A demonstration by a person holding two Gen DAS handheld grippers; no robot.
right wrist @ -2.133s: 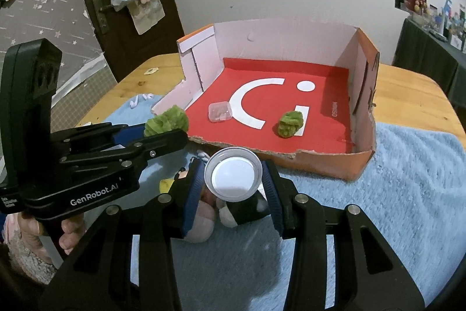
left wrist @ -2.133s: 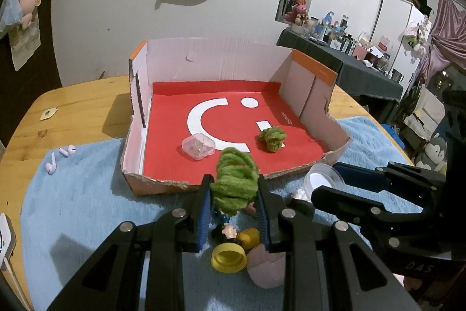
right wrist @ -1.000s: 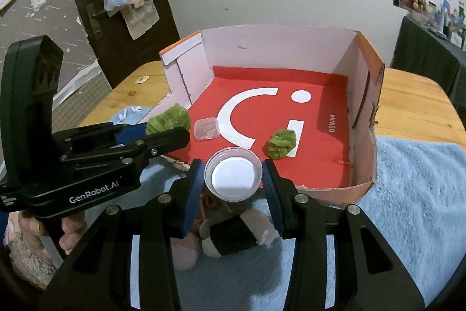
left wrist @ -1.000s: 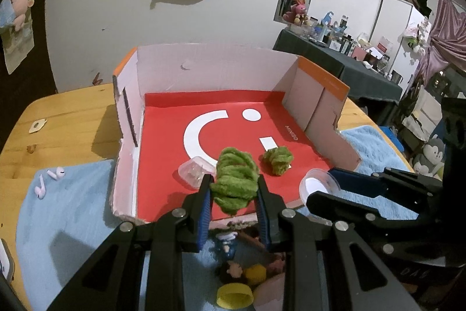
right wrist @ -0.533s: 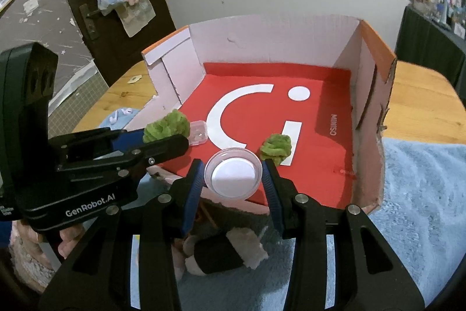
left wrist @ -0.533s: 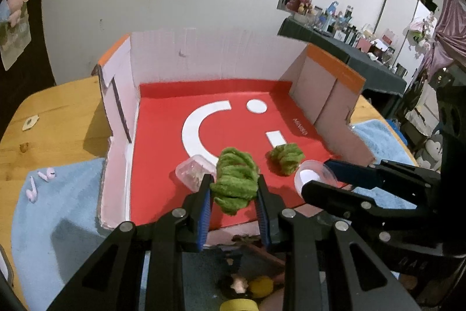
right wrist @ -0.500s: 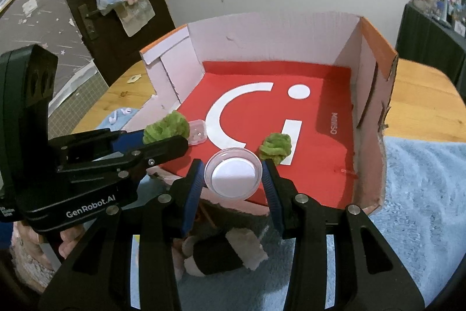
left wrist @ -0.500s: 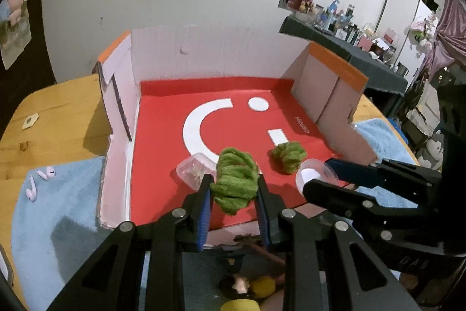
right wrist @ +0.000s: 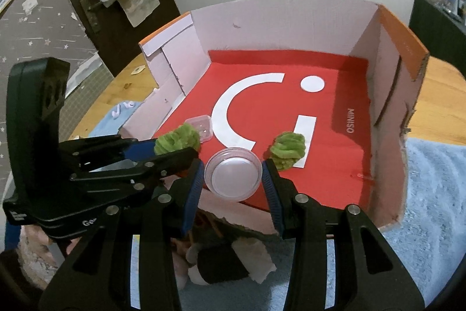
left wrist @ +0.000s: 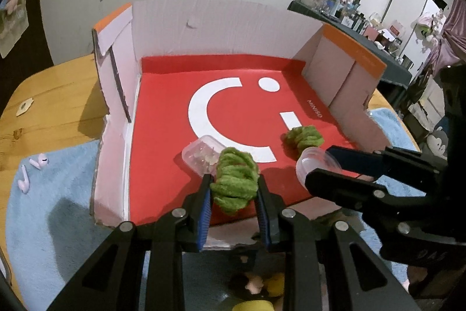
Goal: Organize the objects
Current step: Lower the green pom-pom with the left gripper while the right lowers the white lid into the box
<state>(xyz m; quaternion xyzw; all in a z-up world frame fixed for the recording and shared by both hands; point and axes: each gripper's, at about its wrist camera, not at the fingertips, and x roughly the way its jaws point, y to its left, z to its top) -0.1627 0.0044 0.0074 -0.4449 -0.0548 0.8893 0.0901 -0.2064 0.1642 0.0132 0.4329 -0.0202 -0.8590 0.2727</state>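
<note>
Left claw [left wrist: 234,190] clamped on green fuzzy ball [left wrist: 235,182], held above near edge of red-floored box [left wrist: 163,28]. Right claw [right wrist: 233,175] clamped on clear round container [right wrist: 233,173], also over the near edge. Second green ball [right wrist: 288,150] and small clear case [left wrist: 199,155] lie on box floor.

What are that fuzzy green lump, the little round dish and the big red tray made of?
The green lump in the left gripper looks like coiled chenille or plush yarn: matte, with a soft pile. The round dish in the right gripper seems to be clear, glossy plastic with a see-through rim. The tray looks like cardboard with torn, ragged edges and a printed red floor.
</note>
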